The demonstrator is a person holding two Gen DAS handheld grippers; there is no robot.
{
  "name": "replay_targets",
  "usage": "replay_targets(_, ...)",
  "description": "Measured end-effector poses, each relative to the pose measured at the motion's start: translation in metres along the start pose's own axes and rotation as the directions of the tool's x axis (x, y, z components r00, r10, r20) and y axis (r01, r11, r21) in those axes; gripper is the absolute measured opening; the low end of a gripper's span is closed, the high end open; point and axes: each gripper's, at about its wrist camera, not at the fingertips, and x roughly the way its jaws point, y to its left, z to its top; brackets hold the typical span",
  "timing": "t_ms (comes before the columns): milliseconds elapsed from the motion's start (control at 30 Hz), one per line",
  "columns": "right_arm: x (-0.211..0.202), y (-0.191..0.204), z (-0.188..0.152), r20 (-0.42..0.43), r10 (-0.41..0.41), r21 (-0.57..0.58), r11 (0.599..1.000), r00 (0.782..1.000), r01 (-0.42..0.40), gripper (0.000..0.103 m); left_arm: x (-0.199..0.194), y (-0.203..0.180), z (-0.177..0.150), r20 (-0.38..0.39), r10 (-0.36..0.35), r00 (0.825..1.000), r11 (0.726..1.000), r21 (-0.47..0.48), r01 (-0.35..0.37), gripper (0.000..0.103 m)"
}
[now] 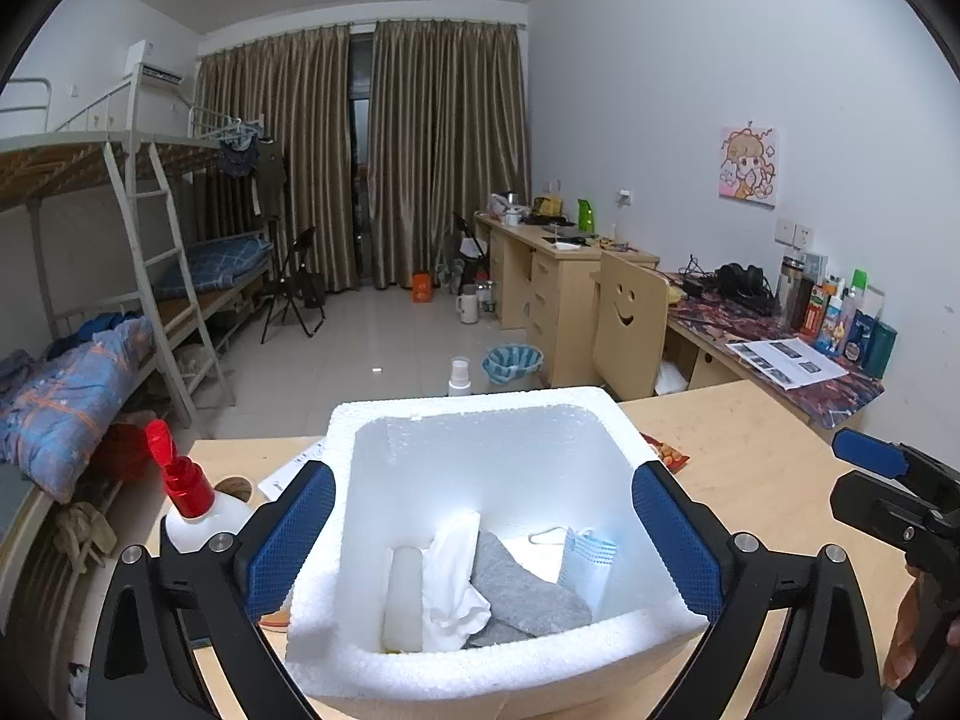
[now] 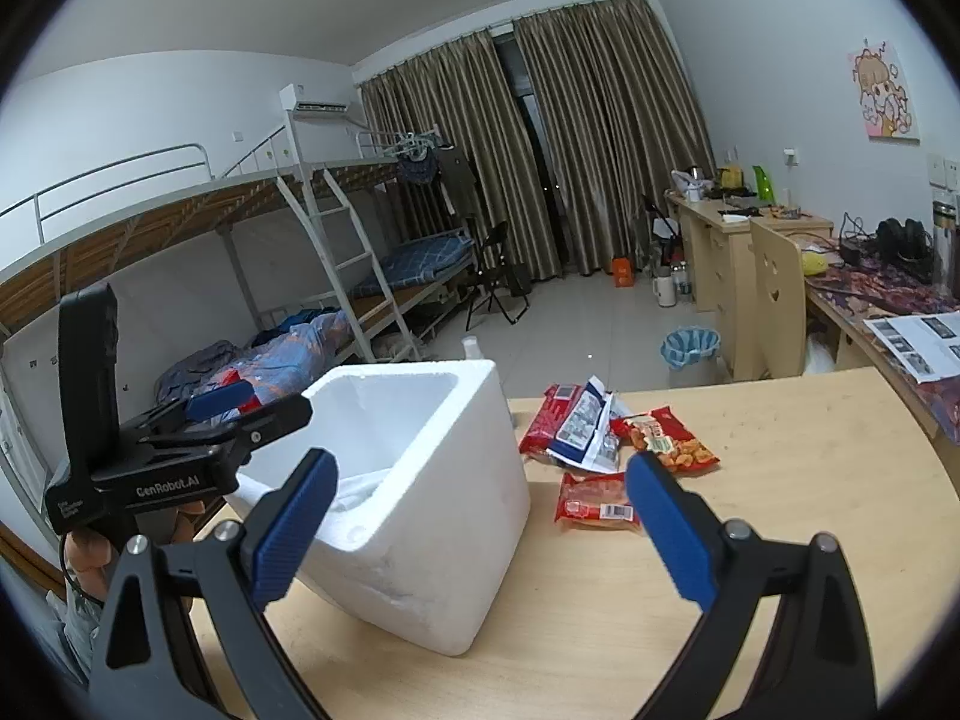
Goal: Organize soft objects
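Note:
A white foam box point(image 1: 480, 420) stands on the wooden table point(image 1: 750, 456). Inside it lie a white cloth point(image 1: 450, 576), a grey cloth point(image 1: 528, 594), a pale blue face mask point(image 1: 588, 558) and a white cylinder point(image 1: 403, 594). My left gripper point(image 1: 486, 540) hangs over the box with its blue pads spread wide to either side, nothing between them; in the right wrist view the left gripper point(image 2: 252, 408) is above the box's left rim. My right gripper point(image 2: 480, 522) is open and empty, to the right of the foam box point(image 2: 432, 480). Several snack packets point(image 2: 594, 507) lie on the table beyond it.
A white bottle with a red cap point(image 1: 186, 498) stands left of the box, and a small spray bottle point(image 1: 460, 375) behind it. A desk with papers point(image 1: 786, 360) and bottles adjoins the table on the right. A bunk bed point(image 1: 90, 360) stands to the left.

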Motion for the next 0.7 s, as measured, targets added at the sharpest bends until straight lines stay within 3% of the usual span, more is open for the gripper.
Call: replay_targets(700, -0.05, 0.033, 0.011, 0.062, -0.004, -0.044, 0.999, 0.998, 0.007, 0.099, -0.092, -0.013, 0.004, 0.113, -0.01, 0.994, 0.999, 0.039, 0.005, 0.1)
